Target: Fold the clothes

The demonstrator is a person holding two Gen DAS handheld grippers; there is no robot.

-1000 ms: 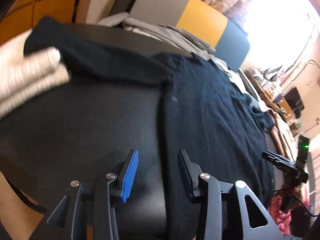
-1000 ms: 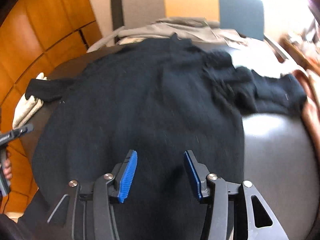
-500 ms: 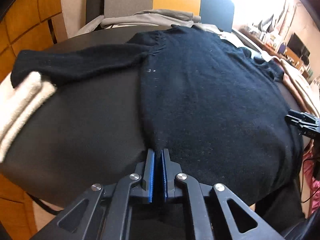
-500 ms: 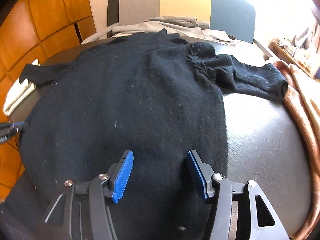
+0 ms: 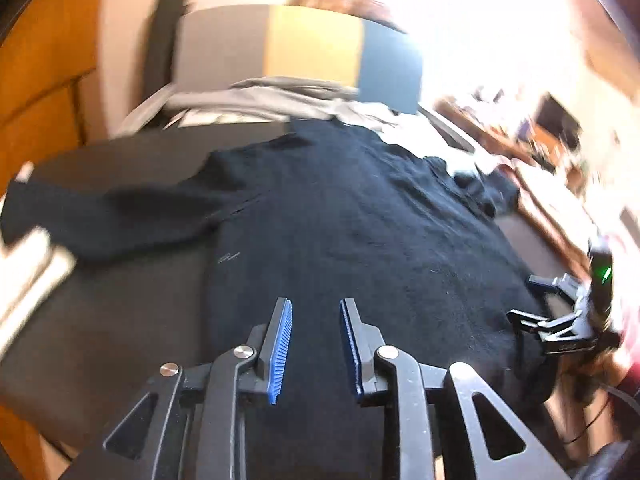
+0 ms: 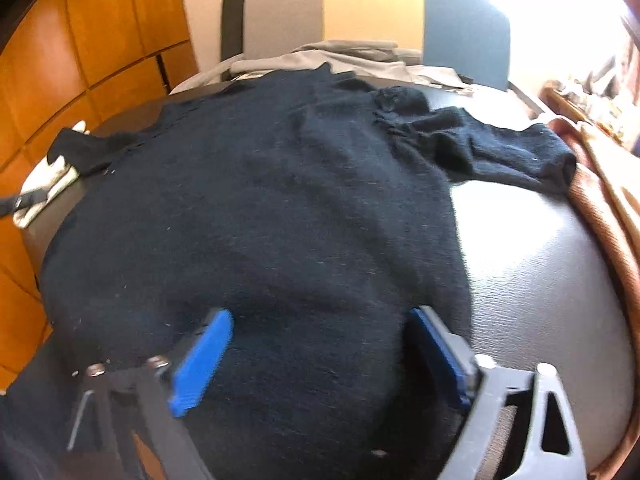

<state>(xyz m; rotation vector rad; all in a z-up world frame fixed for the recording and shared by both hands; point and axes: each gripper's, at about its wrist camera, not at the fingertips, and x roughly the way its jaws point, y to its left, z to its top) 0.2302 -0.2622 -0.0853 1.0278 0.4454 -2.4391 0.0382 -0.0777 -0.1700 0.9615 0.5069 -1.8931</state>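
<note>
A black knit sweater [image 5: 360, 240] lies spread flat on a dark round table [image 5: 120, 312], sleeves out to both sides. It also shows in the right wrist view [image 6: 280, 208]. My left gripper [image 5: 316, 308] is open and empty over the sweater's near hem on its left side. My right gripper [image 6: 320, 320] is open wide over the near hem on the right side, with nothing held. The right gripper also shows in the left wrist view [image 5: 560, 320] at the sweater's right edge. The right sleeve [image 6: 512, 156] lies bunched toward the table's right rim.
A chair with a grey, yellow and blue back [image 6: 376, 12] stands behind the table with grey clothes [image 6: 344, 56] piled on it. A white cloth [image 6: 48, 184] lies at the left rim. A brown fabric [image 6: 600, 208] lies along the right rim. Orange wood panels [image 6: 80, 60] are at the left.
My left gripper was shut at the sweater's hem half a second ago and is now open and has moved right over the sweater. My right gripper has opened wider and moved closer to the hem.
</note>
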